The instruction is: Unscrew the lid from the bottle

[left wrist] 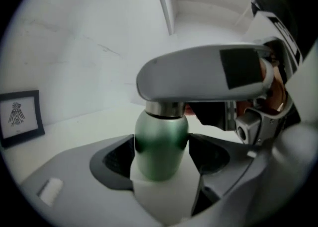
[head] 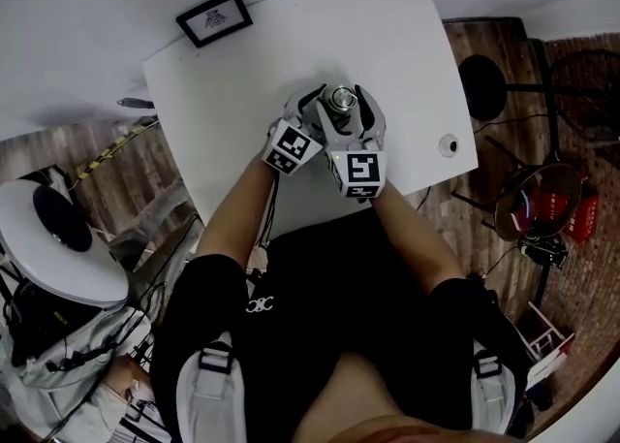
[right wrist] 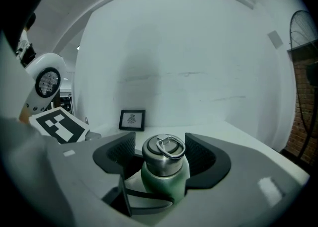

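The green bottle (left wrist: 161,146) stands on the white table (head: 242,73). The left gripper (left wrist: 161,164) is wide open around its body, the right gripper (right wrist: 160,161) open around the steel lid (right wrist: 164,151). Neither squeezes yet. Best to hold the body tight first, then turn the lid.

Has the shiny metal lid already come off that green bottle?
No, in the right gripper view the silver metal lid sits on the neck of the green metal bottle.
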Available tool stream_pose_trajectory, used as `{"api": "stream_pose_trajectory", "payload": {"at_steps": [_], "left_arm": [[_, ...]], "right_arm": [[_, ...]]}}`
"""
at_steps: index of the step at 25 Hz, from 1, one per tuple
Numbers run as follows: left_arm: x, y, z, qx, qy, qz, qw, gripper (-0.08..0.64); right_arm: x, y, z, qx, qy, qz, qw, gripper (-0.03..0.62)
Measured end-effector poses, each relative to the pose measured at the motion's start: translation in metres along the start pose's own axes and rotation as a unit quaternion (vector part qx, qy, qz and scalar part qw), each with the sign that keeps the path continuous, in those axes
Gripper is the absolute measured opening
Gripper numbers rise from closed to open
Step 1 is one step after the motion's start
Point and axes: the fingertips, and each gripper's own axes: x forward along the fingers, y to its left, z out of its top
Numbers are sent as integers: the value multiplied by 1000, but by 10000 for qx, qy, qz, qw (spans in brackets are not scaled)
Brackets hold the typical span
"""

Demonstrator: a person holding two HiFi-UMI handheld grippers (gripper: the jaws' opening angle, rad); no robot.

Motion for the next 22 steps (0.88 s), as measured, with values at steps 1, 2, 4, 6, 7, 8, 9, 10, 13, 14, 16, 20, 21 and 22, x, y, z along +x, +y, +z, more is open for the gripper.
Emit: {"api": "stream_pose_trajectory", "payload": {"at_steps": [1,2,4,6,7,8,9,10,13,14,16,20,21,22], "left_arm": [[1,-3,1,90,-8,-13,10000,387],[2,-4,2,157,-30,-27,9999,387],[2,0,1,259,-57,-71,9996,385],[2,4,-2,333,-49,-110,9994,383],[2,5,-3,358,-39,-126,9993,383],[3,6,-4,382,-26,-145,9992,383],[3,8,-5,406,-14,-169,9990,382],[4,9,-5,431,-6,-199,9989,382],[3,7,-4,520,-21,-296,9982,380],[2,5,-3,543,-31,-325,9980,380],[2,3,-1,576,-45,-374,9976,380],[2,3,0,632,-46,-439,9970,379],[2,3,-1,639,-27,-449,9969,379],[2,4,-3,631,12,-454,9970,379]], "right_arm": [[-1,-2,-1,-11,19,-40,10000,287],[1,-4,-2,-17,46,-86,10000,287],[9,-7,-5,-54,117,-157,9998,285],[17,-7,-9,-149,196,-214,9995,285],[20,-7,-12,-209,244,-251,9992,284],[21,-7,-14,-275,293,-290,9988,281],[23,-7,-16,-337,335,-307,9984,267],[25,-7,-17,-382,371,-273,9982,267],[23,-3,-16,-519,425,195,9976,265],[20,-2,-15,-619,445,445,9961,265],[18,2,-15,-875,484,1027,9897,264],[15,10,-17,-1371,430,2415,9597,265],[14,13,-16,-1469,411,2805,9477,265],[12,16,-16,-1585,416,3196,9333,265]]}}
